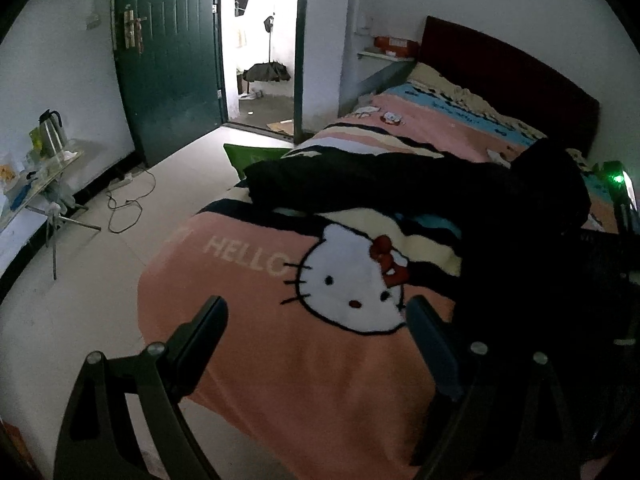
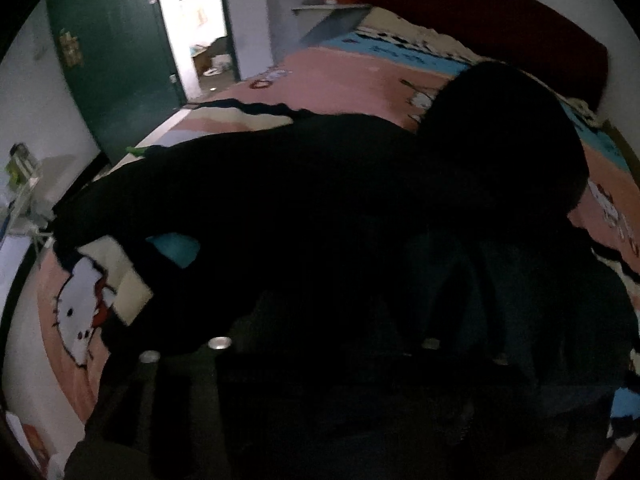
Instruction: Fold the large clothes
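Left wrist view: the left tool [image 1: 316, 312] stands wide, its two dark fingers [image 1: 200, 336] spread at about 7 and 5 o'clock over the pink cartoon-cat blanket [image 1: 280, 360] with nothing between them. On the bed [image 1: 440, 128] the black garment [image 1: 400, 188] lies across the blanket from the centre out toward 3 o'clock, its bulk heaped at the right edge of the frame. A dark red headboard [image 1: 512, 72] stands at 1 o'clock. The green door [image 1: 168, 48] is open at 11 o'clock, with a bright doorway just beside it. At 9 o'clock a small folding tabletop [image 1: 44, 180] carries a kettle [image 1: 52, 134], and a white cable [image 1: 128, 208] trails on the floor near it.

Right wrist view: the picture is dark and blurred. The black garment [image 2: 320, 208] fills the middle and lower frame, covering most of the blanket [image 2: 360, 76]. The right tool [image 2: 320, 352] sits low at 6 o'clock, lost against the black cloth; whether its jaws are wide or grip the fabric I cannot tell. The door [image 2: 116, 52] shows at 10 o'clock.
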`<state>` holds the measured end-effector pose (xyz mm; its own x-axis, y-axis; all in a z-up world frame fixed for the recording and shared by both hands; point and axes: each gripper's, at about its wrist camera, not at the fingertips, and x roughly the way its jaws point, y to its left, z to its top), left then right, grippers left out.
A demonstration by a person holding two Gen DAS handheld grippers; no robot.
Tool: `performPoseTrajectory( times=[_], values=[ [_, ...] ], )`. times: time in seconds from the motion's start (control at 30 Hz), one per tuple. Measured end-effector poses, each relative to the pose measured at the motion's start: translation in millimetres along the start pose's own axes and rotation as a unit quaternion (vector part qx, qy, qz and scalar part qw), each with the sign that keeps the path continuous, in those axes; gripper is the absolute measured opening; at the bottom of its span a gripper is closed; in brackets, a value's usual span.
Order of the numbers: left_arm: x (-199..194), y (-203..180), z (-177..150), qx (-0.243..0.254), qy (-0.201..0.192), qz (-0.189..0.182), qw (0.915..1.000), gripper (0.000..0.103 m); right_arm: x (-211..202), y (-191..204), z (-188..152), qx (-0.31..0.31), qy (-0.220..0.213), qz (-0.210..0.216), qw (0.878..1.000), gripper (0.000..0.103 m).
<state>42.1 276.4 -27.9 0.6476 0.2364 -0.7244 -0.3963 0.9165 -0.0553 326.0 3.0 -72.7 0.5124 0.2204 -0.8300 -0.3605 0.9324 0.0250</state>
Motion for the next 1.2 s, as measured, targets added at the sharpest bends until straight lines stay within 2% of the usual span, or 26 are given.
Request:
performPoseTrajectory(
  times=[0.17,0.37,0.5,0.57,0.63,0.73,0.87,1.0,1.1,1.2],
  values=[
    [-15.6,-15.9,0.9,0.008,-0.008,-0.005,0.9999,0.091,-35.0,-2.5,-3.4,-0.006,-0.027,0.018,0.999,0.056],
    [-30.3,-56.2,5.1,0.031,-0.012,-0.014,0.9993,0.091,-88.2,-56.4,-13.4,0.013,-0.057,-0.002,0.998,0.058],
    [-37.5,-103.9,15.4,0.059,-0.015,-0.032,0.9976,0.091,-118.5,-106.0,-24.5,0.032,-0.069,-0.015,0.997,0.06],
    [-37.8,-127.9,21.6,0.072,-0.014,-0.042,0.9964,0.091,-133.2,-131.9,-33.0,0.04,-0.077,-0.026,0.996,0.071],
    [-37.4,-157.9,29.9,0.09,-0.013,-0.058,0.9942,0.091,-143.8,-156.5,-42.3,0.053,-0.083,-0.033,0.995,0.077],
    [-31.0,-214.4,46.7,0.125,-0.015,-0.078,0.989,0.091,-153.3,-192.8,-52.8,0.075,-0.09,-0.044,0.992,0.078],
    [-10.0,-284.8,67.3,0.153,-0.013,-0.105,0.9825,0.091,-150.9,-238.4,-57.3,0.109,-0.093,-0.063,0.988,0.078],
    [29.8,-346.7,81.2,0.165,-0.004,-0.129,0.9779,0.091,-133.3,-267.2,-53.2,0.119,-0.089,-0.078,0.986,0.078],
    [70.0,-384.6,83.1,0.176,0.004,-0.12,0.977,0.091,-111.9,-283.4,-45.7,0.121,-0.088,-0.084,0.985,0.078],
    [103.6,-403.2,78.5,0.185,0.015,-0.107,0.9768,0.091,-85.8,-295.2,-43.1,0.128,-0.083,-0.078,0.985,0.078]
  ],
)
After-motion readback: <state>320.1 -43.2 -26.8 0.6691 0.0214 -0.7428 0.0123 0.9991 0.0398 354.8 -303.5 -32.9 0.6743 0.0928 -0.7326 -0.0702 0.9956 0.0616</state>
